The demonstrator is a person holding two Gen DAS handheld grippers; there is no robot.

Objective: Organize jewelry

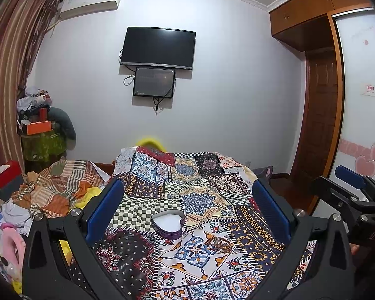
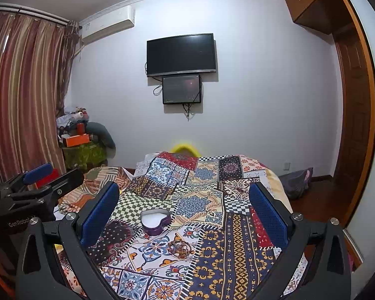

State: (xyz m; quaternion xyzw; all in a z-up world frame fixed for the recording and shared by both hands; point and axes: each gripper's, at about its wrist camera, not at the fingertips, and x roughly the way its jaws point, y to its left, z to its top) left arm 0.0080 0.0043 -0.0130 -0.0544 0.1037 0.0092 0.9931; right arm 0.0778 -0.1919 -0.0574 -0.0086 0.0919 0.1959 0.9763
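I hold both the left hand-held gripper point(image 1: 187, 207) and right hand-held gripper point(image 2: 185, 210) spread wide and empty above the patchwork bedspread point(image 1: 207, 195), heart-shaped tin point(image 1: 167, 223) and bracelets point(image 1: 218, 243) lying apart below.

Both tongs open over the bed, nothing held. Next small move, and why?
Probably lower the right tongs onto the bracelet pile. It lies loose on the patchwork cover, just in front of the open heart-shaped box, and sits nearly centred in the right wrist view.
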